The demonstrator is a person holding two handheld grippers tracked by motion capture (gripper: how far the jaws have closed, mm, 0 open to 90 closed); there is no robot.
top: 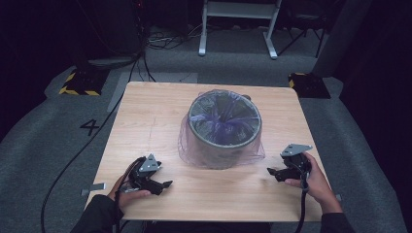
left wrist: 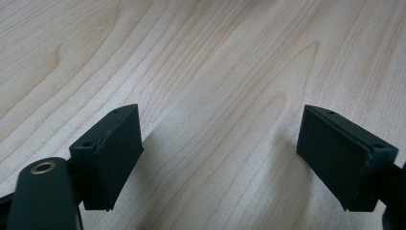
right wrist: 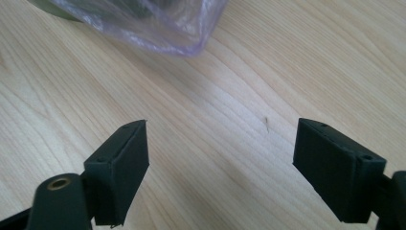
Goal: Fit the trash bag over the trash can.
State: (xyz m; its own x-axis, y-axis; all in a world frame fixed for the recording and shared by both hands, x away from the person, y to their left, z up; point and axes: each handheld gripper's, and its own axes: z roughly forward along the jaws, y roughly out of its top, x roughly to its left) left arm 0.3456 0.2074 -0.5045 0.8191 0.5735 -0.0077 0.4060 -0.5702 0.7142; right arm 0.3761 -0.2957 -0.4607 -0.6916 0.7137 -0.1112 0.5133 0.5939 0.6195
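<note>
so, bin (top: pixel 224 127): upright at the table's (top: pixel 145 111) middle, long axis vertical, mouth up, between the two grippers and apart from both.
bag (top: pixel 221 121): purple, see-through liner draped over the rim; its folds hide the bin's inside.
left gripper (top: pixel 164 186): jaws wide apart, empty, over bare wood.
right gripper (top: pixel 271 171): jaws wide apart, empty, bag corner (right wrist: pixel 186 38) just ahead.
</note>
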